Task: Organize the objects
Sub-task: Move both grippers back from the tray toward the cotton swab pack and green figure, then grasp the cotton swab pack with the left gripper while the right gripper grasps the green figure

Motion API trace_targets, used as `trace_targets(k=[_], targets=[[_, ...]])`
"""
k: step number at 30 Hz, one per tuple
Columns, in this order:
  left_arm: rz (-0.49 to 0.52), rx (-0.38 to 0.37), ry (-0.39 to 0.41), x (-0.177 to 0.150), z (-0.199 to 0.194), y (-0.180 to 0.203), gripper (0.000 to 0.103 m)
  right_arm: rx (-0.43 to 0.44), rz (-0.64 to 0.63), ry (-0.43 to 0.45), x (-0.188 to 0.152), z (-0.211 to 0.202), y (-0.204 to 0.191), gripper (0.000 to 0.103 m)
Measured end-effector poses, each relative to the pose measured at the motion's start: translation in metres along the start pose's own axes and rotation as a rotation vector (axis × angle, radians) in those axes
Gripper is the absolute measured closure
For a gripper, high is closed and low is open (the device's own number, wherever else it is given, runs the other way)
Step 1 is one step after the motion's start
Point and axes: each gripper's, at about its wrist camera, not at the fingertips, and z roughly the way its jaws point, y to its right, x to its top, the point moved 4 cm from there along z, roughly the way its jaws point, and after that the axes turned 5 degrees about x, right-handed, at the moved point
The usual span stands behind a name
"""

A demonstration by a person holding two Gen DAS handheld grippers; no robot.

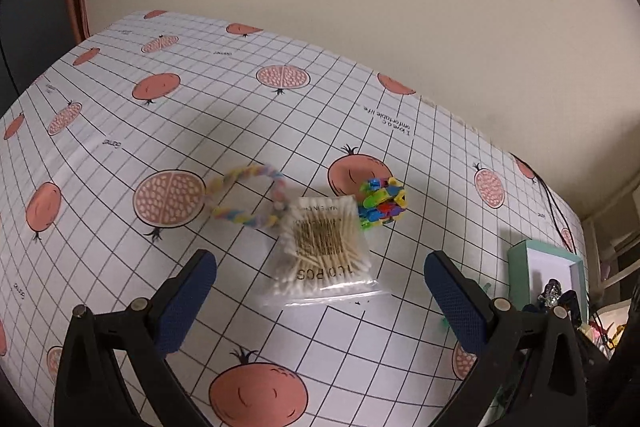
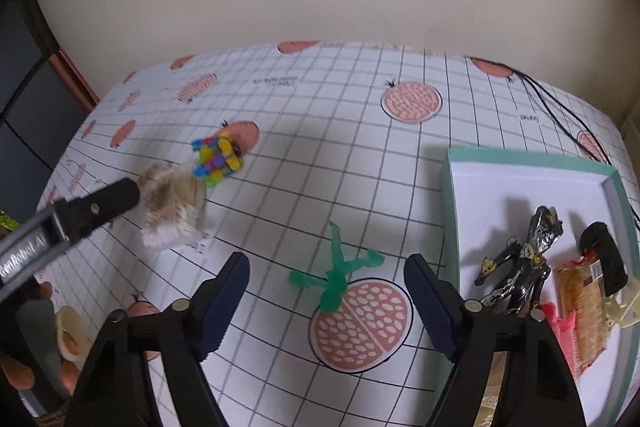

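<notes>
Cotton swab bag (image 1: 326,251) lies ctr frame on tablecloth (image 1: 120,131), straight ahead betw spread fingers of L gripper (image 1: 320,279); swabs' long axis runs twd camera. R gripper (image 2: 326,291) released, over green figure (image 2: 336,277).

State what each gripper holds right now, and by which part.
Nothing is held. The left gripper is open, its fingers on either side of the cotton swab bag without touching it. The right gripper is open above the green figure.
</notes>
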Motion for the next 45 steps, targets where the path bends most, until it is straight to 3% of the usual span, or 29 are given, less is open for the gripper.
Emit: trace_targets(k=[7,13,16,21,29,39,45], targets=[[-0.019,0.009,-0.042,-0.001,0.024,0.005,0.0,-0.012,0.029,-0.022,-0.005,0.013,0.01,0.037],[-0.003,0.018,-0.066,-0.007,0.045,0.01,0.013,-0.005,0.054,-0.04,-0.007,0.025,0.018,0.045],[0.01,0.03,-0.064,-0.01,0.05,0.01,0.025,0.001,0.06,-0.034,-0.006,0.025,0.017,0.052],[0.008,0.015,-0.079,-0.013,0.053,0.008,0.035,-0.004,0.043,-0.039,-0.006,0.027,0.014,0.067],[0.028,0.015,-0.09,-0.015,0.052,0.013,0.048,0.012,0.057,-0.04,-0.007,0.029,0.016,0.068],[0.029,0.007,-0.095,-0.008,0.042,0.019,0.051,0.052,0.069,-0.024,-0.003,0.018,0.015,0.068],[0.023,-0.028,-0.039,0.006,0.021,0.024,0.051,0.068,0.074,0.011,0.005,0.001,0.017,0.068]])
